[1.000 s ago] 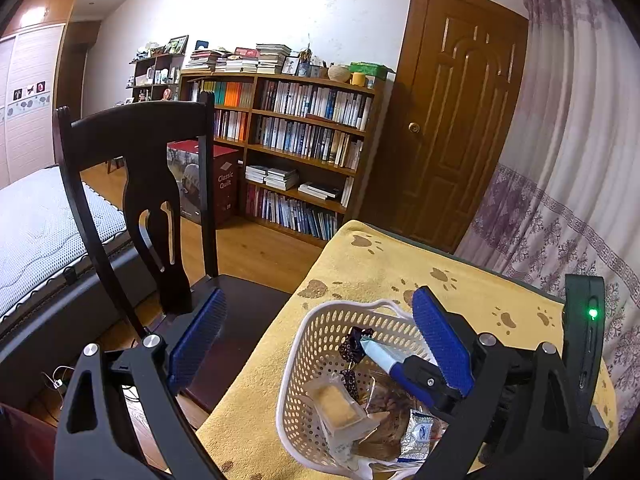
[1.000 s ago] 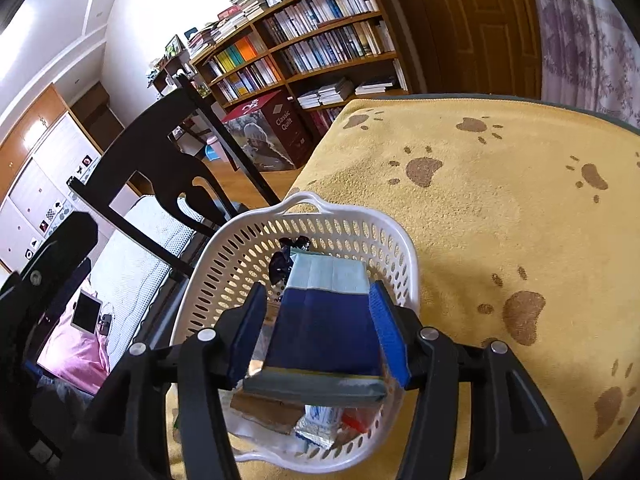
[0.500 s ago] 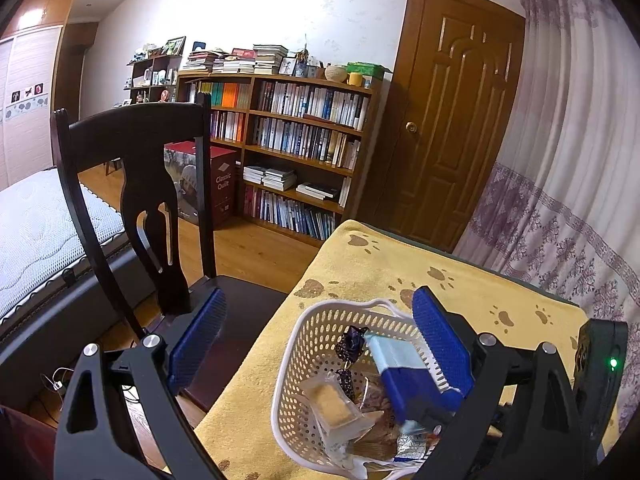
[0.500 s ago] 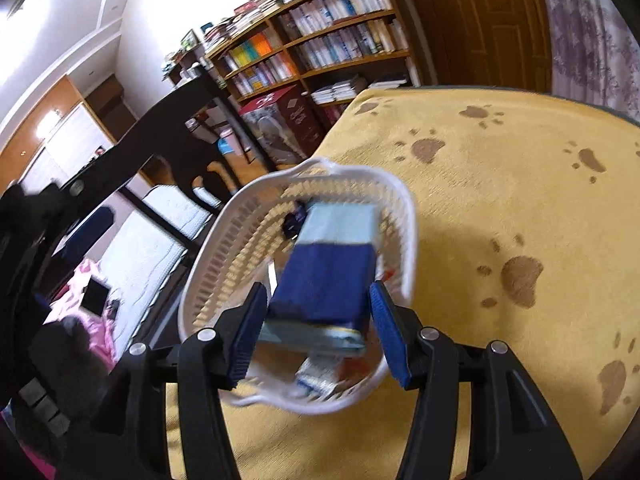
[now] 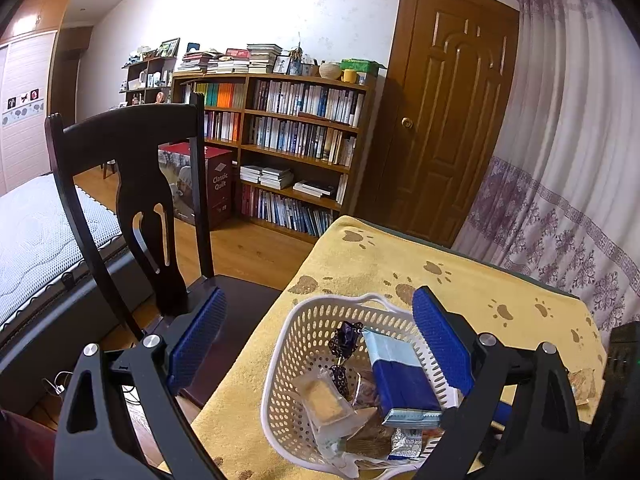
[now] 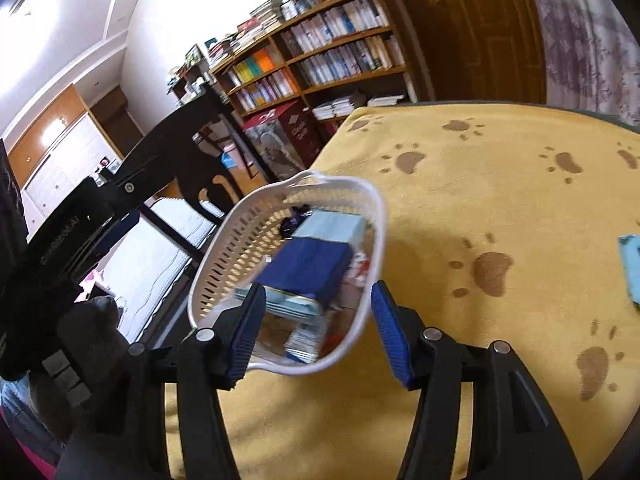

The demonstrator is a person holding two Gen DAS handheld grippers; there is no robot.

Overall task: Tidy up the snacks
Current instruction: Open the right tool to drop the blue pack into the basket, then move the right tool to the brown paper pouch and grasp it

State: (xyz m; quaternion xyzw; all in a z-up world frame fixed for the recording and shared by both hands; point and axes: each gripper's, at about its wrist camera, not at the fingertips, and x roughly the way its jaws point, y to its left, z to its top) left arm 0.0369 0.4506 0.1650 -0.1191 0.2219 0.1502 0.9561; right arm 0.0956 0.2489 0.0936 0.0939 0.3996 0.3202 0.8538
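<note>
The far wall is white and bright. Against it stands a wide wooden bookshelf full of books, with more things on top. To its right is a brown wooden door, then a pale curtain with a purple pattern. The floor is wood. A dark chair stands near on the left, and a bed behind it.

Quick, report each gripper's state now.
Left gripper: open, holding nothing.
Right gripper: open, empty; the blue snack pack lies in the white basket.
</note>
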